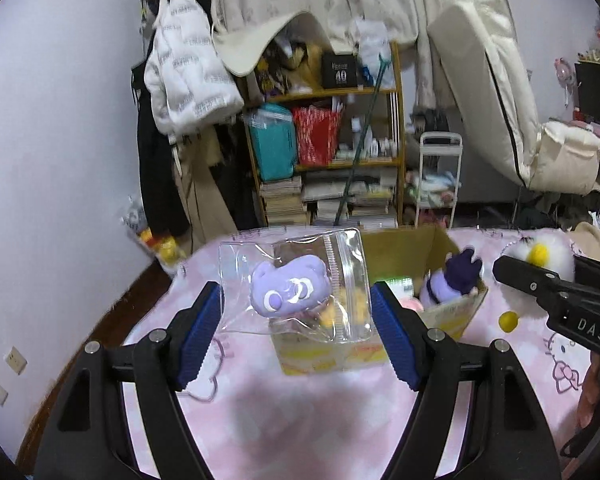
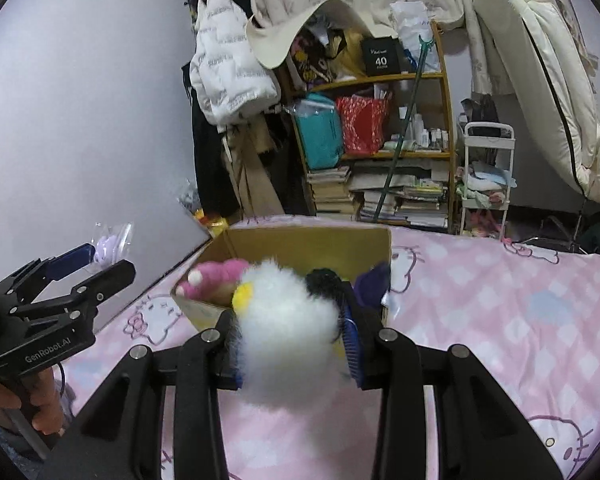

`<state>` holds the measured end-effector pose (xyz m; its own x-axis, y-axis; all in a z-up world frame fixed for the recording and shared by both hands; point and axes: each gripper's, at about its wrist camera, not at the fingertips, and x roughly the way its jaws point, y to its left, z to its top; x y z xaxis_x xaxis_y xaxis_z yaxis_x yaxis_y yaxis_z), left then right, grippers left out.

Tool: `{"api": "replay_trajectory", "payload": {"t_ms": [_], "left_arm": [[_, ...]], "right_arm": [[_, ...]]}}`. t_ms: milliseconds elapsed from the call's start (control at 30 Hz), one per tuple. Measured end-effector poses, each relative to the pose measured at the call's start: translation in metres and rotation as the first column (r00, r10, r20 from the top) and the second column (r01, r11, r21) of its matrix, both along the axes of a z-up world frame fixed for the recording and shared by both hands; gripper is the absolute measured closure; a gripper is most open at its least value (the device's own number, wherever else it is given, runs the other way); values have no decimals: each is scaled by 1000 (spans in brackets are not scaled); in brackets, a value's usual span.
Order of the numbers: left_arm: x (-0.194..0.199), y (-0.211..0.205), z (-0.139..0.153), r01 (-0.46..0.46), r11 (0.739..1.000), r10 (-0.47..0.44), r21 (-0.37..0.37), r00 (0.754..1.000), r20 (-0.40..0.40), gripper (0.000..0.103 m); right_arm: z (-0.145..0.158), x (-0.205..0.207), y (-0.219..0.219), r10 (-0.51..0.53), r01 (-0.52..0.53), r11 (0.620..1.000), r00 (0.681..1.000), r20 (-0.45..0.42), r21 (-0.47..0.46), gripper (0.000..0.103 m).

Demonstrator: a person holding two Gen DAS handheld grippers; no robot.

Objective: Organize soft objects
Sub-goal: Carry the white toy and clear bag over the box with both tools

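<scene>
My left gripper [image 1: 296, 312] is shut on a clear zip bag [image 1: 300, 280] with a purple plush inside, holding it above the near edge of the cardboard box [image 1: 404, 248]. The box holds a purple and dark plush [image 1: 452, 280] and a pink plush [image 2: 216, 274]. My right gripper [image 2: 292, 332] is shut on a fluffy white plush [image 2: 288, 320] with a yellow spot, held just in front of the box [image 2: 308, 244]. The white plush also shows in the left wrist view [image 1: 540, 256], to the right of the box.
The box sits on a pink Hello Kitty bedsheet [image 2: 500, 320]. A small yellow ball [image 1: 508, 321] lies on the sheet right of the box. Behind the bed stand a cluttered wooden shelf [image 1: 332, 128], hanging coats [image 1: 180, 80], a white cart [image 1: 438, 184] and a leaning mattress [image 1: 496, 80].
</scene>
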<state>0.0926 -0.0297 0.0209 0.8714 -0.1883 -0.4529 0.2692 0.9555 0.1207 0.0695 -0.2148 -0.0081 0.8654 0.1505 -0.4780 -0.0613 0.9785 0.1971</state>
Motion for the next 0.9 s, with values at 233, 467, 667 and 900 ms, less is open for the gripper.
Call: {"api": "replay_trajectory", "payload": {"t_ms": [233,467,667,900], "left_arm": [[-2,2,31,8,1000,-7,-11,995,102,29],[15,-12,49,26,999,-29,18,986,162,28],[39,-14,46,21,1000,-21,1,988,151,28],[61,-18,21,32,998,-28,-49,996,82,28]], "right_arm": [[22,1,6,22,-19,999,997,71,-46,63],[46,23,6,35,-25,995,995,97,-100,63],[51,40,7,46,-30,992,991,126,-124,63],[30,60,5,54,-40,994,990,128,-106,62]]}}
